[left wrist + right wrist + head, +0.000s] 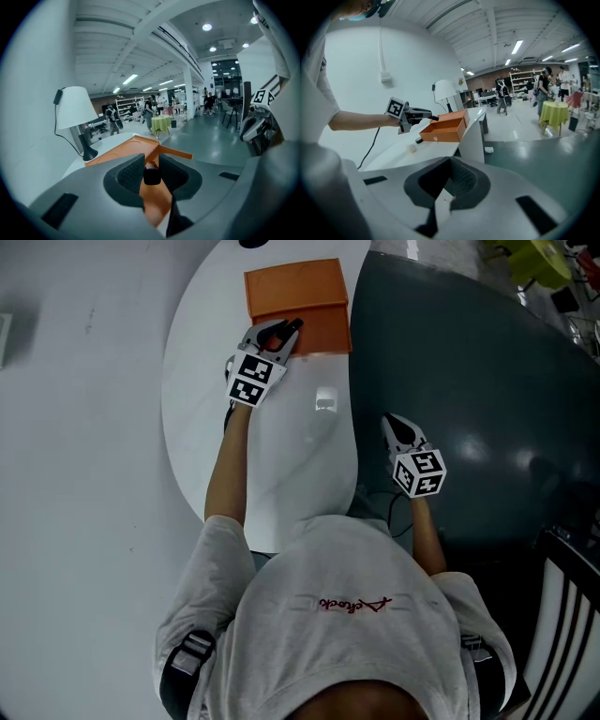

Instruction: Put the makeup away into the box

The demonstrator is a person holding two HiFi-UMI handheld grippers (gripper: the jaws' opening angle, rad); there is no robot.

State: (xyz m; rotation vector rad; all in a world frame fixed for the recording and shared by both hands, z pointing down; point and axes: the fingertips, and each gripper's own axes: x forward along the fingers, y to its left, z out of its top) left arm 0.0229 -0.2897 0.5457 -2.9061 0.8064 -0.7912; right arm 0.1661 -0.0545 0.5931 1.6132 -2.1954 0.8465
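- Presently, left gripper (281, 332): jaws part-way closed and clamped on a small dark makeup tube (152, 176). The tube stands between the two ribbed pads (129, 176) with a reddish end showing above its black body.
- Held tube, head view: it shows as a red and dark piece (277, 332) at the gripper's tips, over the near left part of the orange box (295, 287).
- Orange box, left gripper view: it lies straight ahead of the jaws and below them (123, 147), open, with one flap jutting out to the right. Whether the tube touches the box cannot be told.
- Orange box, right gripper view: it sits open near the table's edge (443, 131), and the left gripper (433, 117) reaches over its near corner.
- Right gripper (394, 423): jaws together with nothing between them (450, 164). It is held off the right side of the white table (281, 456), above the dark floor and well apart from the box.
- Small pale item (325, 401): it lies loose on the table between the two grippers, near the box's front edge.
- White table lamp (75, 110): it stands on the table beyond the box.
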